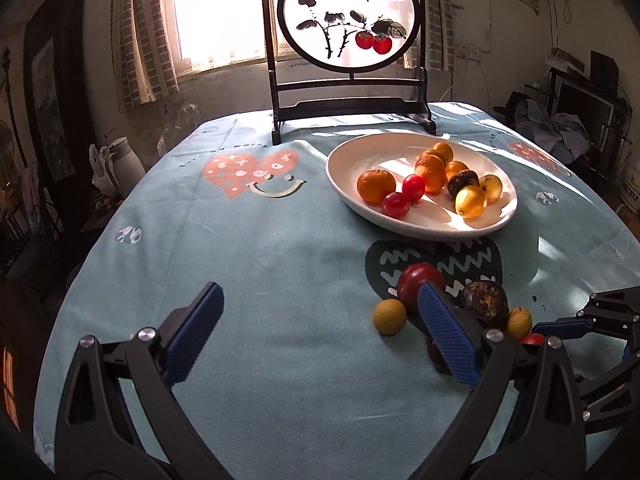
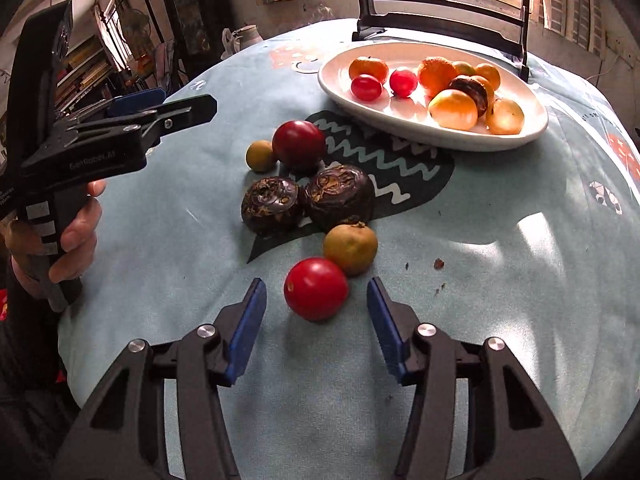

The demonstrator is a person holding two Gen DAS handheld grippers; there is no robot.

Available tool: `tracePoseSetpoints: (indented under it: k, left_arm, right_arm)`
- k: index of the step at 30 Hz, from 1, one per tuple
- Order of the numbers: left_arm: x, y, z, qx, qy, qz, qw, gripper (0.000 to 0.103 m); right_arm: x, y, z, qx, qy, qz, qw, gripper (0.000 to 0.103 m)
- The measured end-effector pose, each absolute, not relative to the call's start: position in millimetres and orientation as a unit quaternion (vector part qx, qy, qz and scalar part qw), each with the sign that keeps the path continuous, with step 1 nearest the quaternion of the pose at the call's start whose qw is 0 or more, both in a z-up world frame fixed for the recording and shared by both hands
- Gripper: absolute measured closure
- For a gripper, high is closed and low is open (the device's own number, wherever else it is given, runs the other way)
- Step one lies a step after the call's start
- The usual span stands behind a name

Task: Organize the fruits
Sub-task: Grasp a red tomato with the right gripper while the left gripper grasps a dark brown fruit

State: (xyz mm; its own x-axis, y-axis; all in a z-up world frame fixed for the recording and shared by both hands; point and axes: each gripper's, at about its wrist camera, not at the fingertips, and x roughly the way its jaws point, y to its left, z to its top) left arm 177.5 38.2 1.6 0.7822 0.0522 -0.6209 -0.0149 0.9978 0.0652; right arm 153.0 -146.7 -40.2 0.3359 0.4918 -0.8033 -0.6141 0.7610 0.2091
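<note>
While the right gripper [image 2: 316,322] jaws stand released, the smooth round red tomato [image 2: 316,288] sits between them untouched, clear cloth-covered tabletop [image 2: 500,300] either side; left gripper [image 1: 320,336] jaws released over bare cloth

Left gripper [image 2: 176,110] body — lettering, seemingly "GenRobot.AI"; tablecloth [image 1: 240,240] print unreadable.

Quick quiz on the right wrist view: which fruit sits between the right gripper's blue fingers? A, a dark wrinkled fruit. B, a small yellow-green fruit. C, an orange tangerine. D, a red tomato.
D: a red tomato lies on the tablecloth between the right gripper's blue fingers, with gaps showing on both sides.
</note>
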Motion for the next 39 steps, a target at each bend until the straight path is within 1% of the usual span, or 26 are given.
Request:
tracePoseSetpoints:
  k: [2,4,6,10,15,18,20,21,25,28,31,39]
  left_arm:
    - [177.4,38.6,1.5,0.027,0.330,0.017,0.944,0.004]
    - [177.6,38.5,1.3,0.026,0.331,0.018,0.943,0.004]
    - [178.4,39.2,0.6,0.022,0.333,0.019,0.943,0.004]
    - [179.4,42.1,0.2,0.013,0.337,0.020,0.941,0.004]
    - [180.5,41.4,-3.5,-0.003,0.353,-0.016,0.935,0.004]
    - [176.4,24.0,-6.2,0.022,0.359,-0.070,0.930,0.004]
    - [172.0,9.4,-9.1,0.036,0.368,-0.127,0.920,0.006]
    - [169.6,2.4,-11.3,0.041,0.375,-0.155,0.913,0.010]
    - [163.2,-21.2,-21.9,0.081,0.389,-0.194,0.897,0.037]
    - [163.6,-28.6,-29.2,0.099,0.399,-0.193,0.891,0.049]
    - [165.9,-29.4,-32.0,0.098,0.405,-0.197,0.888,0.054]
    - [171.4,-32.9,-37.4,0.112,0.412,-0.187,0.885,0.055]
  right_arm:
    - [152.7,-146.6,-39.9,-0.065,0.465,0.342,0.814,0.052]
    - [152.7,-146.1,-40.2,-0.065,0.466,0.345,0.812,0.060]
    - [153.6,-145.9,-40.7,-0.064,0.468,0.343,0.812,0.062]
    - [155.0,-148.1,-40.2,-0.057,0.468,0.344,0.812,0.071]
    - [155.8,-167.0,-26.5,-0.003,0.440,0.358,0.823,0.072]
    - [158.2,-183.9,-17.8,0.042,0.420,0.352,0.835,0.072]
    - [160.7,-190.5,-17.4,0.057,0.420,0.340,0.840,0.072]
    - [162.0,-192.6,-19.1,0.062,0.424,0.335,0.839,0.072]
    - [161.6,-196.6,-23.3,0.067,0.431,0.329,0.837,0.072]
    - [158.8,-197.7,-23.5,0.066,0.429,0.331,0.838,0.072]
    - [157.9,-197.8,-24.1,0.066,0.429,0.330,0.838,0.072]
    - [154.8,-196.6,-24.8,0.059,0.429,0.328,0.840,0.072]
